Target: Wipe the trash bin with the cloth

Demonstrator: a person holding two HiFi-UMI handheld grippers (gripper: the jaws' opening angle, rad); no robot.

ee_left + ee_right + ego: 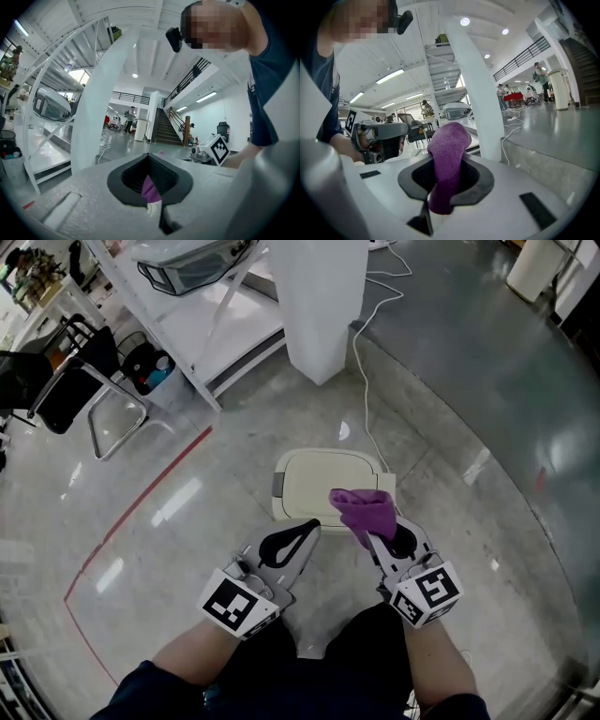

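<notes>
The trash bin (314,482), a low cream one with its lid down, stood on the polished floor right in front of the person, near a white pillar (321,306). The right gripper (377,538) had its jaws closed on a purple cloth (364,510). In the right gripper view the cloth ran up between the pads as a thick bunched roll, and its free end stuck out past the tips. From the head view that free end lay over the front right corner of the lid, but whether it pressed on the lid or hung just above could not be told.

The left gripper (309,529) hovered just beside the cloth, over the front edge of the bin. Its jaws were brought together and, as far as the head view showed, gripped nothing. Only a sliver of purple showed through the hollow between its pads.

By my judgement the task was at its start: the cloth was in hand and brought to the bin. No wiped streak or difference in sheen could be made out on the lid. The whole lid top, its rim and the sides of the bin looked left to do.
</notes>
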